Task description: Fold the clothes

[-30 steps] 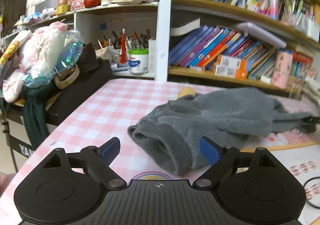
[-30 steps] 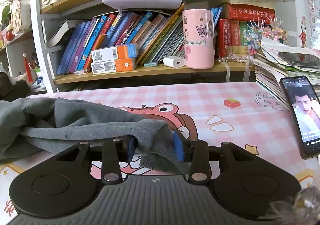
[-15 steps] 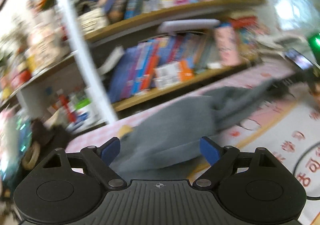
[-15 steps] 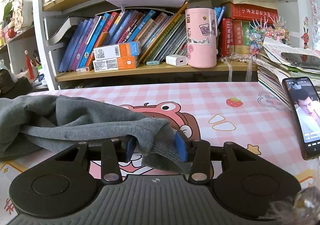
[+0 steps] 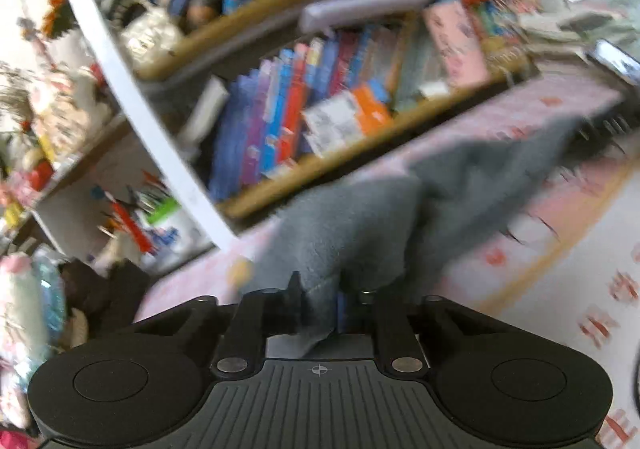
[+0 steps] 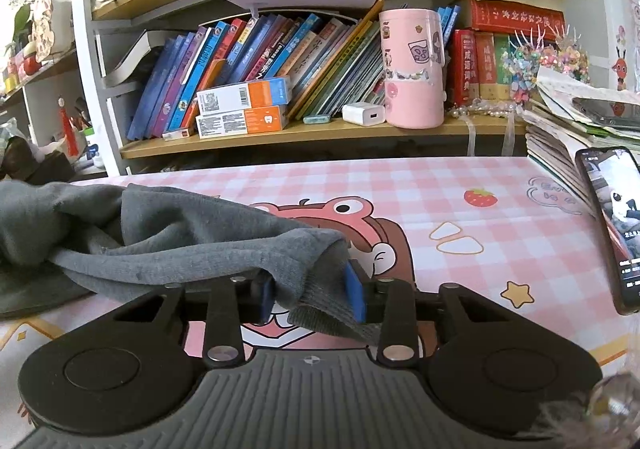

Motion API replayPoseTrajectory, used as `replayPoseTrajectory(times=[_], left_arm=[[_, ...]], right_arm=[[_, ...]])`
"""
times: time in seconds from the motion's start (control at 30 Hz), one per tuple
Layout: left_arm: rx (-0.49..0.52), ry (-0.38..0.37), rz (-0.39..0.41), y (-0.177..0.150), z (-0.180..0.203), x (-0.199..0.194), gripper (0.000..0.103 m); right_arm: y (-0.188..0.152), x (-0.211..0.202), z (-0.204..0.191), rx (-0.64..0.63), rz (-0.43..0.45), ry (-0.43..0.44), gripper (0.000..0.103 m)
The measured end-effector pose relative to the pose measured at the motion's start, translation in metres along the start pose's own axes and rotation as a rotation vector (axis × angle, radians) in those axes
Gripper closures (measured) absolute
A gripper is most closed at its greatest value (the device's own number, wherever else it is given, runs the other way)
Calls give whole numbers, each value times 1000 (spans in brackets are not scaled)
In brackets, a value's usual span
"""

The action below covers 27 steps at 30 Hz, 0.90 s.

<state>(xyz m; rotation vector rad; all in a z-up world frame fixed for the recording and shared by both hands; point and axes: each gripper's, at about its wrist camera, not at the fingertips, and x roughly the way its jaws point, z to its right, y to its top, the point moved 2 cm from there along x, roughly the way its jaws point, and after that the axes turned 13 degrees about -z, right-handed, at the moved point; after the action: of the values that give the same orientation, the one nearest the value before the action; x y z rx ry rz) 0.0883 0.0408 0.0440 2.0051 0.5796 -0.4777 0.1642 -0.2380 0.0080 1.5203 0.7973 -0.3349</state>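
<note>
Your left gripper [image 5: 320, 309], at 6 o'clock, has just closed its fingers [image 5: 294, 301] on an edge of the grey garment [image 5: 360, 225]. The cloth trails toward 2 o'clock over the pink checked desk [image 5: 520, 121]. A tilted, blurred bookshelf [image 5: 320, 165] fills 12 o'clock.

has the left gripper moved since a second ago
Yes. The left gripper swung right along the bookshelf onto the grey garment, and its jaws have just closed on the cloth.

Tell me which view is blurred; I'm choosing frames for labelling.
Left wrist view: motion-smeared and tilted, shelf and grey garment soft, only the left tool crisp. Right wrist view: sharp; book spines show lettering, fisheye bends the shelves, grey garment readable.
</note>
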Motion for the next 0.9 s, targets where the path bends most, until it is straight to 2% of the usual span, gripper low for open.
replayPoseTrajectory(times=[0.13,0.33,0.47,0.6,0.8,0.9], left_arm=[[-161,85,69,31,-65,-14,91],[-228,192,156,71,-119,-43,91],[-193,261,212,106,-135,-68,91],[-167,319,304,138,-143,-101,91],[-163,305,404,165,-137,-132,91],[-138,272,409,174,-125,-128,91]], right_arm=[[-1,-1,-4,-19,-2,9,71],[-3,-3,-16,-85,-2,30,73],[-5,-3,-22,-106,-7,59,73],[-6,-4,-27,-122,-6,78,74],[-3,-9,-18,-48,32,100,79],[-1,-19,-9,21,68,179,81]])
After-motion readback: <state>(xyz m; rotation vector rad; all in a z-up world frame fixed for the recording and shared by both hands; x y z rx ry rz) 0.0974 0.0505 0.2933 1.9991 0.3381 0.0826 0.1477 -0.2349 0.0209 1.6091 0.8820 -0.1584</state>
